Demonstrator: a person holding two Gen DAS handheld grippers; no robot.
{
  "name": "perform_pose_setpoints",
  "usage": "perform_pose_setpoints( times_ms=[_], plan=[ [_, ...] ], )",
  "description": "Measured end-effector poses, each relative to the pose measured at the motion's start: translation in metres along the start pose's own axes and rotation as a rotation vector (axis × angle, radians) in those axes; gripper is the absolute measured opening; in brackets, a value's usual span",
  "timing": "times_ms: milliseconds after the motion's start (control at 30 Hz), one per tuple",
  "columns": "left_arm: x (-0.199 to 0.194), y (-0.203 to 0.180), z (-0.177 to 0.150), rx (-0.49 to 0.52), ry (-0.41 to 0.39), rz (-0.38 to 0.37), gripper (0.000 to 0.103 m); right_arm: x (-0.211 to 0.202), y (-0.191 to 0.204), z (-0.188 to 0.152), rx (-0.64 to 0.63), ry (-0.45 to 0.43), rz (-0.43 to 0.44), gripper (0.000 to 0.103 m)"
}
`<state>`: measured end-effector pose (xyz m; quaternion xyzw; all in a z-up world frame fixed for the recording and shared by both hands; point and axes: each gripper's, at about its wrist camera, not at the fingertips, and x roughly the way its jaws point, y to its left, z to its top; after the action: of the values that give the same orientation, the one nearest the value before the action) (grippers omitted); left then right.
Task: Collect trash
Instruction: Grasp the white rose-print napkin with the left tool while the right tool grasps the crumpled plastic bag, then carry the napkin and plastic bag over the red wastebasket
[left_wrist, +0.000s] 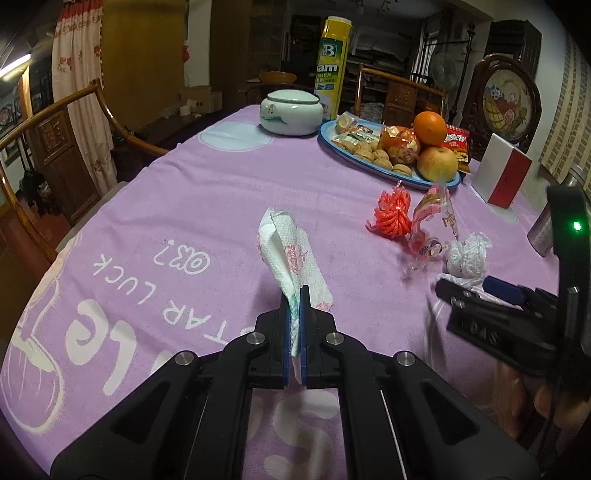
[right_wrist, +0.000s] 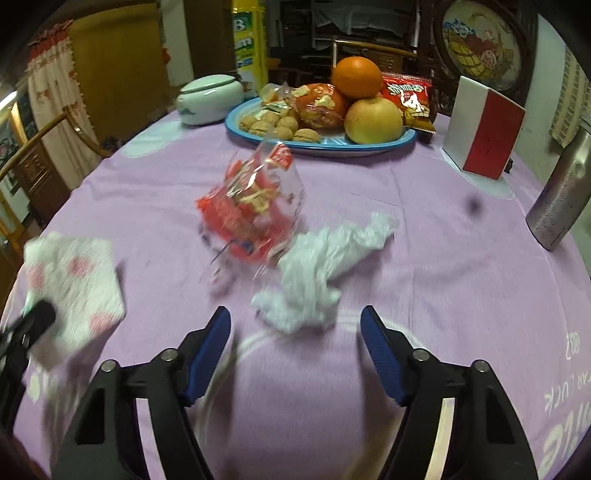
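While my left claw (left_wrist: 294, 295) stays out of it, pressed together on a flowered paper napkin (left_wrist: 286, 247) and holding it clear of the surface, my right claw (right_wrist: 295, 321) stands apart with its pads short of a crumpled white plastic wad (right_wrist: 314, 273), nothing yet between them. Just beyond the wad lies a clear-and-red snack wrapper (right_wrist: 255, 210), and beside that, in the left view, a red net bag (left_wrist: 392, 214); all three pieces of trash rest on the cloth, close together. As I judge it, the risks are plain: the wad is light and springy, so pads closing too early could flick it away or nudge the wrapper; closing too low could pinch the purple cloth (right_wrist: 424, 240) and drag it, and the fruit tray (right_wrist: 369, 147) with it. The napkin is gripped only by one edge and could slip free if I swing that hand. Around this, the round surface carries a white lidded jar (right_wrist: 210, 98), a yellow cleaner can (left_wrist: 331, 62), a red-and-white box (right_wrist: 484, 129) and a steel flask (right_wrist: 561, 192) at the right rim. Wooden chairs (left_wrist: 55, 140), a flowered curtain (left_wrist: 75, 66) and a painted round screen (left_wrist: 508, 101) ring the dim room.
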<state>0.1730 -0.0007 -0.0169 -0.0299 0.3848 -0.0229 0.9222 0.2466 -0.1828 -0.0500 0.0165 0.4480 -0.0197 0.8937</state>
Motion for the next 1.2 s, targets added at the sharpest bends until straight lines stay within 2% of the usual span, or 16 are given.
perform_pose_setpoints(
  times_ms=[67, 100, 133, 167, 200, 300, 667, 733, 800, 1200],
  plan=[
    [0.001, -0.001, -0.001, 0.002, 0.009, -0.006, 0.005, 0.005, -0.005, 0.005, 0.027, 0.008, -0.009, 0.062],
    [0.002, -0.001, -0.001, 0.005, 0.011, -0.006, 0.005, 0.007, -0.008, 0.007, 0.042, 0.011, -0.011, 0.054],
    [0.003, -0.002, -0.001, 0.008, 0.012, -0.005, 0.005, 0.008, -0.012, 0.007, 0.057, 0.014, -0.01, 0.035],
    [0.003, -0.002, -0.001, 0.01, 0.012, -0.005, 0.005, 0.01, -0.016, 0.006, 0.073, 0.023, -0.005, 0.025],
    [0.003, -0.003, -0.001, 0.011, 0.012, -0.005, 0.005, 0.009, -0.019, 0.006, 0.082, 0.027, 0.001, 0.019],
    [0.004, -0.003, -0.001, 0.011, 0.013, -0.004, 0.005, 0.0, -0.023, -0.001, 0.088, 0.008, 0.014, 0.014],
    [0.0, -0.008, -0.003, 0.043, -0.03, 0.017, 0.005, -0.077, -0.009, -0.054, 0.033, -0.064, 0.16, 0.014],
    [0.002, -0.009, -0.004, 0.051, -0.014, 0.029, 0.005, -0.085, -0.007, -0.062, 0.022, -0.061, 0.175, 0.014],
    [-0.001, -0.005, -0.007, 0.015, 0.022, 0.008, 0.005, -0.09, -0.005, -0.069, 0.016, -0.056, 0.185, 0.014],
    [-0.072, 0.011, -0.057, 0.029, 0.002, 0.038, 0.005, -0.106, 0.027, -0.099, -0.07, -0.046, 0.258, 0.014]
  ],
)
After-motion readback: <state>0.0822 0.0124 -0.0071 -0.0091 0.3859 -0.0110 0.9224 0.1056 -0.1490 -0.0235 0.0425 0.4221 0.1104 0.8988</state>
